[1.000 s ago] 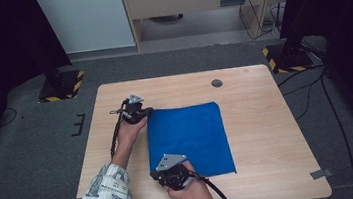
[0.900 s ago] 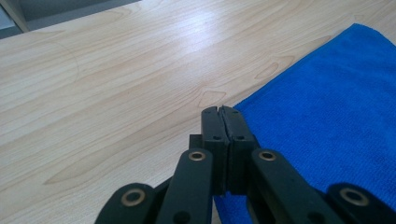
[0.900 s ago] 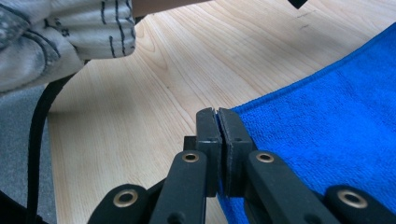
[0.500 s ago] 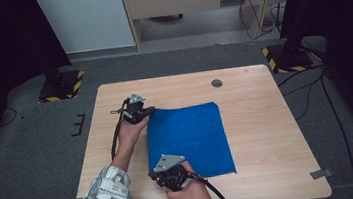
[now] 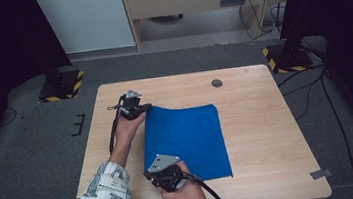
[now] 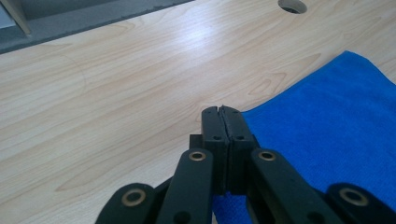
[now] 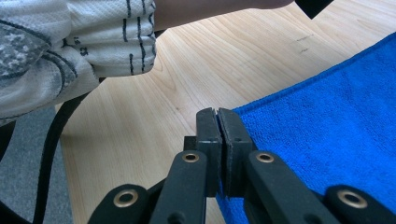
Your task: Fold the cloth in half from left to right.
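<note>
A blue cloth (image 5: 187, 141) lies flat on the desk (image 5: 262, 120), a little left of its middle. The left claw (image 5: 141, 108) sits at the cloth's far left corner, jaws pressed together on the edge of the fabric, which runs in under them in the left gripper view. The right claw (image 5: 157, 174) sits at the near left corner, also clamped shut on the cloth's corner. A patterned sleeve (image 5: 100, 198) covers the left forearm. A round hole (image 5: 217, 83) marks the desk beyond the cloth.

L gripper (image 5: 138, 109) jaws shut, forearm stretched fwd, R gripper (image 5: 164, 174) jaws shut, near body
</note>
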{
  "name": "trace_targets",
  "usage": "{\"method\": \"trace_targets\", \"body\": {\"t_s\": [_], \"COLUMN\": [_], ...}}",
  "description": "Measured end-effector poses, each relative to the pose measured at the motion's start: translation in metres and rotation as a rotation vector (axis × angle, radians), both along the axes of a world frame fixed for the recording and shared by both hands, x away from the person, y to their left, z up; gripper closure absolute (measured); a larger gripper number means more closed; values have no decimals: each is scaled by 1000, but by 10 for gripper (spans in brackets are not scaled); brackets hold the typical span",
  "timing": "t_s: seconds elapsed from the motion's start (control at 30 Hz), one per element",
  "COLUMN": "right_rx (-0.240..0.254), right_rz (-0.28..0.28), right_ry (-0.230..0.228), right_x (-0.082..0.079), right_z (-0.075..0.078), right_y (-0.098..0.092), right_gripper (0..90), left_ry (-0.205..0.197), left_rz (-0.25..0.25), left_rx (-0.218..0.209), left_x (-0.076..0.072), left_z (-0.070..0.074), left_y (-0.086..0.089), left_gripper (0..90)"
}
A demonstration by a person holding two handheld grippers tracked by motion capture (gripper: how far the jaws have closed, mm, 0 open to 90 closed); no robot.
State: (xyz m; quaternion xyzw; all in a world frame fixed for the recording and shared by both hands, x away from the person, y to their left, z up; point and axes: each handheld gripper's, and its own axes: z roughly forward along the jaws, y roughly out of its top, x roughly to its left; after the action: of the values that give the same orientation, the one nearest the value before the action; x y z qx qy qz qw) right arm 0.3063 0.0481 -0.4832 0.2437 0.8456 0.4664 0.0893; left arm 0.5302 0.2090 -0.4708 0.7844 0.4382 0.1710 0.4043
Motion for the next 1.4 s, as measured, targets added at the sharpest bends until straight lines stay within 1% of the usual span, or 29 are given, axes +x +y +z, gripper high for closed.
{"method": "trace_targets", "body": {"t_s": [0.13,0.23,0.4,0.5,0.57,0.7,0.77,0.9,1.13,1.17,1.27,1.4], "right_rx": [-1,0,-1,1,-3,-14,-11,-5,14,15,12,11], "right_rz": [-7,-3,10,15,19,27,26,24,29,29,33,58], "right_ry": [-6,-8,-21,-21,-30,-25,-25,-28,-37,-35,-33,-29], "right_x": [-1,-2,-4,-5,-6,-7,-7,-7,-12,-12,-13,-14], "right_z": [1,2,5,5,4,-1,-2,-1,3,4,5,6], "right_y": [4,6,10,13,16,21,22,23,28,29,34,43], "right_gripper": [883,883,885,886,886,886,886,886,887,886,887,886], "left_ry": [9,21,13,6,11,17,16,15,19,13,8,8], "left_rz": [4,10,9,8,8,17,19,17,19,21,38,47], "left_rx": [7,5,6,14,21,20,28,29,32,38,29,25], "left_x": [2,3,1,0,0,0,0,0,-3,-4,-7,-14], "left_z": [-2,-4,-1,1,1,0,1,1,3,3,3,2], "left_y": [4,7,11,13,16,21,23,25,31,33,41,56], "left_gripper": [893,893,893,894,894,894,895,895,894,895,895,894]}}
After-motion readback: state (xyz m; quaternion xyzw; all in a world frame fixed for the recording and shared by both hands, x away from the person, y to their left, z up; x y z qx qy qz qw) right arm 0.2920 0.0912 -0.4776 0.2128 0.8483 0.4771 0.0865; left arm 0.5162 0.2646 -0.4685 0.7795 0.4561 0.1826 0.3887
